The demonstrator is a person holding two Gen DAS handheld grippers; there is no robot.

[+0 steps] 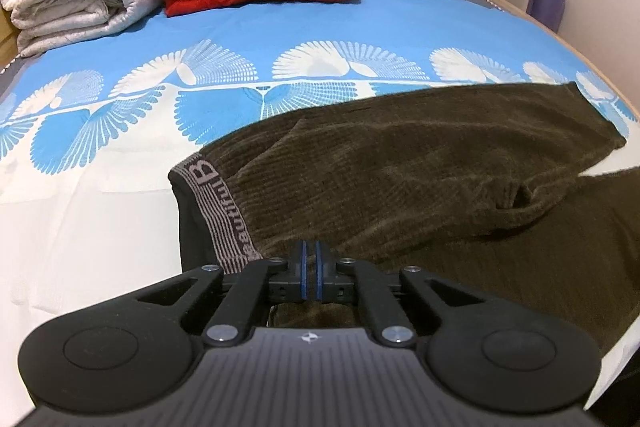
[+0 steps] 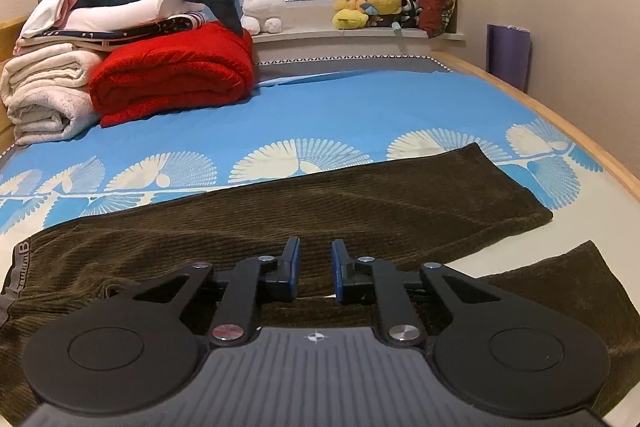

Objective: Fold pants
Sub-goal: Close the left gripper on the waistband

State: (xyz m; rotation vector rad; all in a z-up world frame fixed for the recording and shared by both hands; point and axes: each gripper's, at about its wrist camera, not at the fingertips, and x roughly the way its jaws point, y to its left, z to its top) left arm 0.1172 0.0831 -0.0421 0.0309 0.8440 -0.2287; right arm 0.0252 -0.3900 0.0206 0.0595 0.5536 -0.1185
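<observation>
While the brown pants (image 2: 280, 223) lie unfolded across the lower half of the frame on the bed (image 2: 360, 107), I see my left gripper (image 1: 311, 269) pinched together near the waistband (image 1: 224, 211), my right gripper (image 2: 315, 269) slightly apart over a leg.

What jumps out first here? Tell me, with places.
The dark brown corduroy pants sprawl across the near part of the bed's blue and white sheet. A bright red folded blanket sits at the far left, beside stacked white bedding. Stuffed toys crowd the windowsill.
</observation>
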